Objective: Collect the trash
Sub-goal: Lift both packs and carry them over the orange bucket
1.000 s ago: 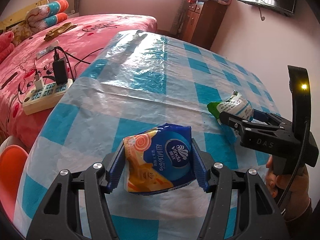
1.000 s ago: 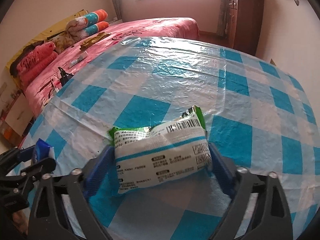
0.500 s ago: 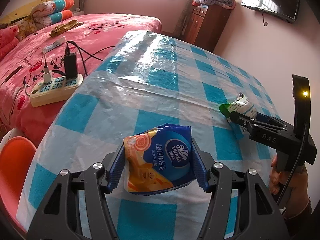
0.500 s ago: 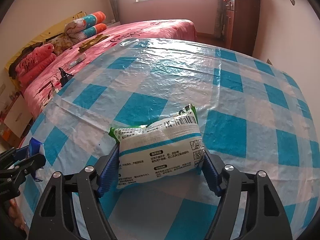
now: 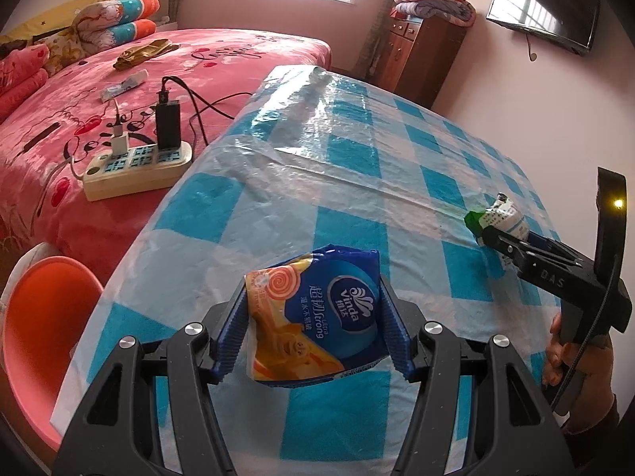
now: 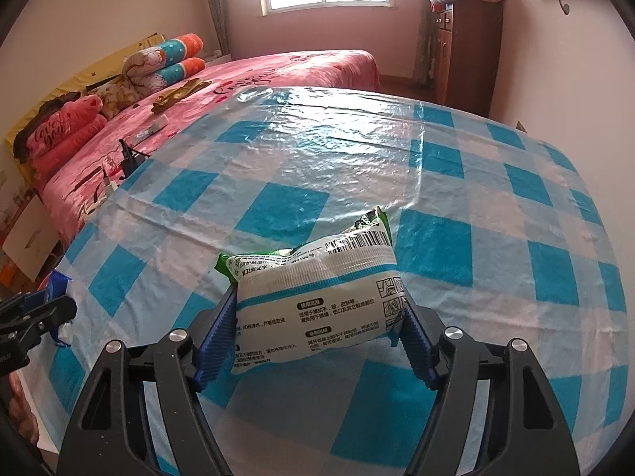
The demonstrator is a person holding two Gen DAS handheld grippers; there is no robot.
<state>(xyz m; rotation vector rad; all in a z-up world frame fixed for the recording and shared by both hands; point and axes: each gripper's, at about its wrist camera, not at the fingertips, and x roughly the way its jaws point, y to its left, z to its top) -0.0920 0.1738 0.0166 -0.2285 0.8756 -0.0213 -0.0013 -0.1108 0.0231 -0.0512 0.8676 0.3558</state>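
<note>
The left gripper point(image 5: 311, 331) is closed on a blue and orange tissue pack point(image 5: 313, 325). Its ribbed blue pads point(image 5: 230, 333) press on the pack's two sides, and the pack fills the whole gap between them. The pack stands upright between the fingers, its printed face toward the camera, its top edge rising past the fingertips and its bottom edge hanging just below the pads. It appears lifted clear of the table point(image 5: 357, 150), which is covered with a blue and white checked cloth under clear plastic.

The right gripper point(image 6: 317, 333) is likewise clamped on a white and green wipes pack point(image 6: 317, 297). The pack lies crosswise between the blue pads point(image 6: 216, 337), squeezed at both ends, with its printed back and barcode facing up. A crumpled green end sticks out forward and to the left past the fingertips. Whether its underside touches the cloth point(image 6: 436, 238) cannot be told.

From the left wrist view the right gripper point(image 5: 488, 234) shows at the right edge of the table, held in a hand point(image 5: 571, 361), with the wipes pack point(image 5: 500, 216) poking out ahead of its fingers. From the right wrist view the left gripper point(image 6: 59, 309) appears at the far left edge, with a sliver of the blue tissue pack point(image 6: 59, 283) in its grip.

Beside the table stands a pink bed point(image 5: 79, 119) with a power strip point(image 5: 137, 166) on it, and an orange chair point(image 5: 39, 329) sits at the table's near left corner.
</note>
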